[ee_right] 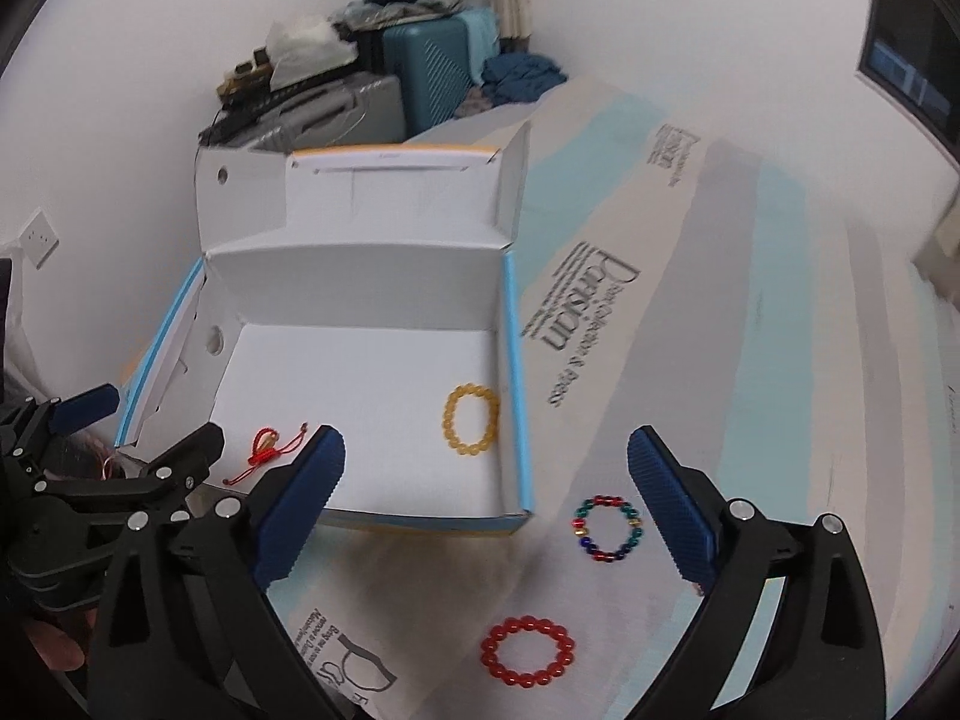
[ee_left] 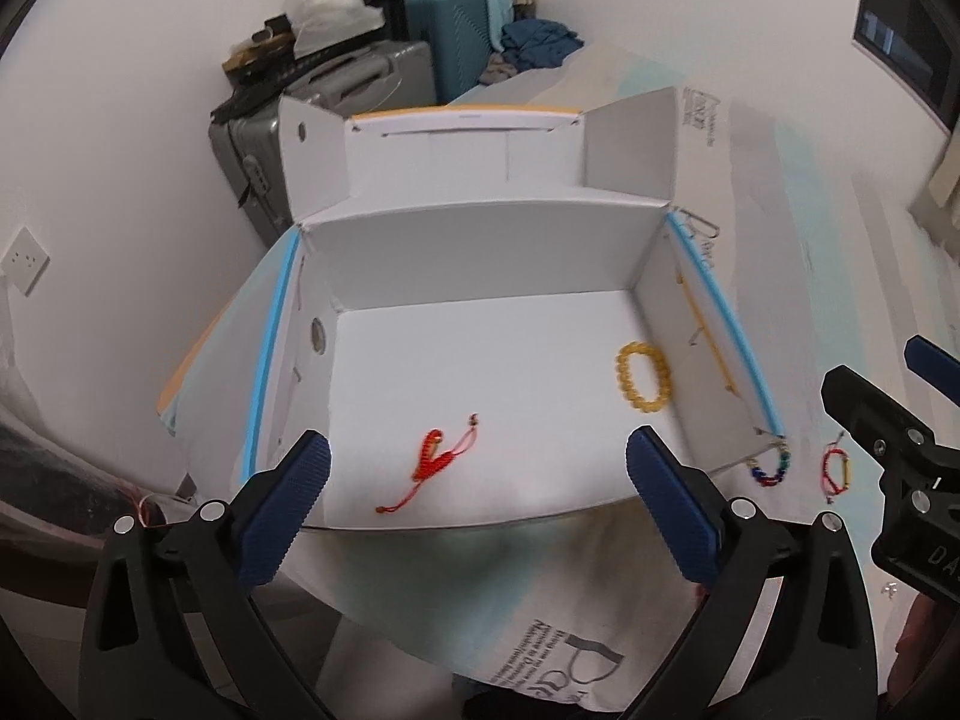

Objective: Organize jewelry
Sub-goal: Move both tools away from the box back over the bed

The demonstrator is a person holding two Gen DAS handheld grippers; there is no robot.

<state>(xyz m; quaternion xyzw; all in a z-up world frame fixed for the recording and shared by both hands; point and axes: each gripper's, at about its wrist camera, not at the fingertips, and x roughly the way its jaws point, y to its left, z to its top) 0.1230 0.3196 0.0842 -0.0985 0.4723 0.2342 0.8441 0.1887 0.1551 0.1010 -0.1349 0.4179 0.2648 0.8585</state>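
Left wrist view looks down into an open white cardboard box [ee_left: 480, 360] whose lid stands up at the far side. The left gripper [ee_left: 477, 471] hangs above the box's near edge with its blue pads spread wide and nothing between them. On the box floor lie a red cord bracelet [ee_left: 433, 461], near the front and well clear of every wall, and a yellow bead bracelet [ee_left: 641, 379], close to the right wall. Most of the floor between and behind them is bare. Just outside the box's front right corner a multicoloured bead bracelet [ee_left: 773, 468] is only partly seen past the wall, with a small red and yellow bracelet [ee_left: 836, 463] beside it on the printed sheet [ee_left: 600, 630] covering the surface. The right gripper [ee_left: 888, 438] enters at the right edge.

Right wrist view shows that gripper [ee_right: 486, 468] equally wide and empty, over the front right corner of the box [ee_right: 360, 360]. Here the multicoloured bracelet [ee_right: 606, 528] appears whole, lying apart from the box wall, and a red bead bracelet [ee_right: 527, 651], unseen by the other camera, lies nearer still on the sheet [ee_right: 720, 300]. The small red and yellow bracelet does not show here. To the right the sheet lies wide and bare.
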